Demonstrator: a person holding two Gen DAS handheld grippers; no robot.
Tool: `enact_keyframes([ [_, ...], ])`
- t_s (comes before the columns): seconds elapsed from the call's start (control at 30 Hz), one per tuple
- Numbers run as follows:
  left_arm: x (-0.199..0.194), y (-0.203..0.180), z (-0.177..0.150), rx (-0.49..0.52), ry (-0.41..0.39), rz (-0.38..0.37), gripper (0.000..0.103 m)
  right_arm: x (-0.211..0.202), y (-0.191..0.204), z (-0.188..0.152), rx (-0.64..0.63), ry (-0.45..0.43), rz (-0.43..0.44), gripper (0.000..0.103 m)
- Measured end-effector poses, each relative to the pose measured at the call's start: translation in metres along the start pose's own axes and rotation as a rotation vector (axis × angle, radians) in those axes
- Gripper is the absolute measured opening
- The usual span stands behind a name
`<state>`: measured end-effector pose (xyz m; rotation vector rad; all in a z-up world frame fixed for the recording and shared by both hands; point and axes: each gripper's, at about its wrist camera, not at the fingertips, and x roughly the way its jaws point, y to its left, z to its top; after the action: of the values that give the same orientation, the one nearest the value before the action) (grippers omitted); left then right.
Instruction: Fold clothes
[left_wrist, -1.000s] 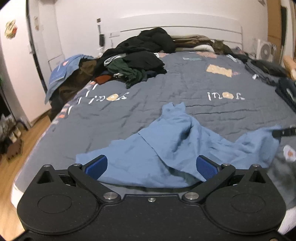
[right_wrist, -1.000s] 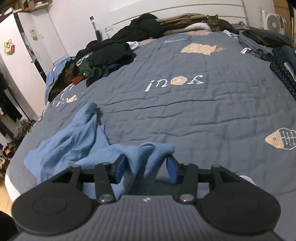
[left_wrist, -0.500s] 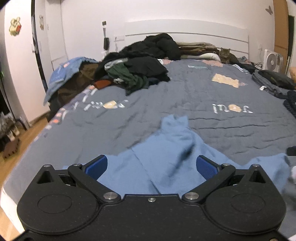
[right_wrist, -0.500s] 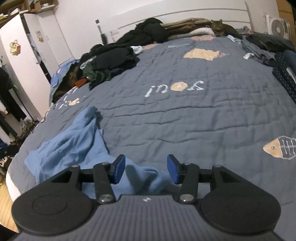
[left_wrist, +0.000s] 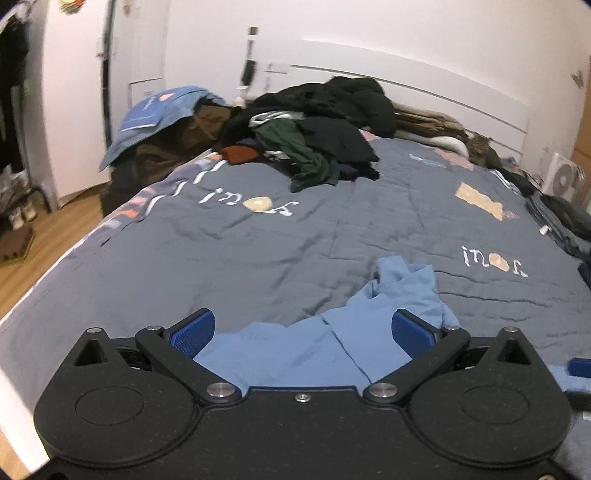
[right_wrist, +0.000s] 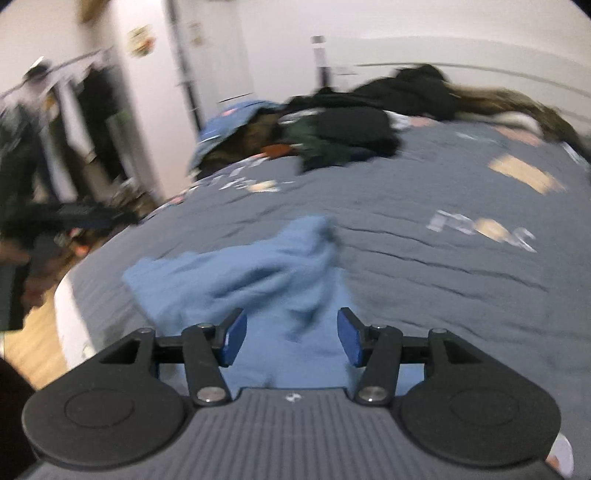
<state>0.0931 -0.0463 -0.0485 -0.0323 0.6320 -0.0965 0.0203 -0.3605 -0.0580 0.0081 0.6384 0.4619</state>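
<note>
Locating the garment: the light-blue garment (left_wrist: 332, 354) lies crumpled on the grey quilt (left_wrist: 258, 251) at the near edge of the bed, well apart from the dark clothes pile (left_wrist: 317, 125) toward the headboard.
Garment long axis: it runs roughly across the near bed edge, with one narrow bunched part (left_wrist: 402, 280) reaching away toward the headboard; the outline is unfolded and irregular.
Left gripper: the left gripper (left_wrist: 303, 332) has its blue pads spread wide with nothing pressed between them; cloth shows through the gap, below and just ahead of the pads.
Right gripper: the right gripper (right_wrist: 291, 338) has its jaws parted and they have just been opening further; cloth lies under the gap, but neither pad presses on it, so nothing is held.
Direction from left fingers: the bulk of the garment sits ahead and to the right side of the gap; the left pad (left_wrist: 192, 332) stands about over the garment's left margin.
Direction from right fingers: the garment (right_wrist: 251, 273) spreads ahead and to the left of the gap; the right-hand side of the quilt (right_wrist: 461, 280) is bare.
Nearer hand: judged about equal; each gripper is just above one end of the garment. A blue pad tip of the right gripper (left_wrist: 580, 367) shows at the right edge of the left view.
Image quality: the right view is motion-blurred; cloth edges there cannot be traced.
Next move, judged: each gripper would need to descend onto an edge or corner of its own end, then spread the garment flat along its long axis before any fold.
</note>
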Motion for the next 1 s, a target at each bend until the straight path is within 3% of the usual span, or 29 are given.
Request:
enact_keyframes([
  [0.13, 0.015, -0.001, 0.0, 0.054, -0.024, 0.003, 0.103, 0.038, 0.05, 0.013, -0.129, 0.032, 0.028, 0.055],
  [0.33, 0.028, 0.019, 0.003, -0.039, -0.008, -0.029, 0.103, 0.09, 0.098, 0.017, -0.282, 0.088, 0.016, 0.055],
  [0.63, 0.022, 0.04, 0.004, -0.112, -0.021, -0.058, 0.103, 0.129, 0.118, 0.002, -0.492, 0.201, -0.076, 0.054],
  [0.7, 0.022, 0.044, 0.005, -0.129, -0.021, -0.061, 0.103, 0.133, 0.116, 0.003, -0.498, 0.218, -0.091, 0.049],
  [0.73, 0.022, 0.044, 0.005, -0.133, -0.022, -0.062, 0.103, 0.135, 0.114, 0.003, -0.496, 0.224, -0.093, 0.042],
  [0.77, 0.021, 0.044, 0.005, -0.136, -0.023, -0.062, 0.103, 0.135, 0.113, 0.004, -0.491, 0.229, -0.096, 0.028],
  [0.83, 0.021, 0.045, 0.006, -0.142, -0.025, -0.064, 0.103, 0.132, 0.108, 0.007, -0.476, 0.227, -0.11, 0.01],
  [1.0, 0.022, 0.042, 0.007, -0.137, -0.025, -0.072, 0.103, 0.11, 0.084, 0.029, -0.351, 0.173, -0.124, 0.004],
])
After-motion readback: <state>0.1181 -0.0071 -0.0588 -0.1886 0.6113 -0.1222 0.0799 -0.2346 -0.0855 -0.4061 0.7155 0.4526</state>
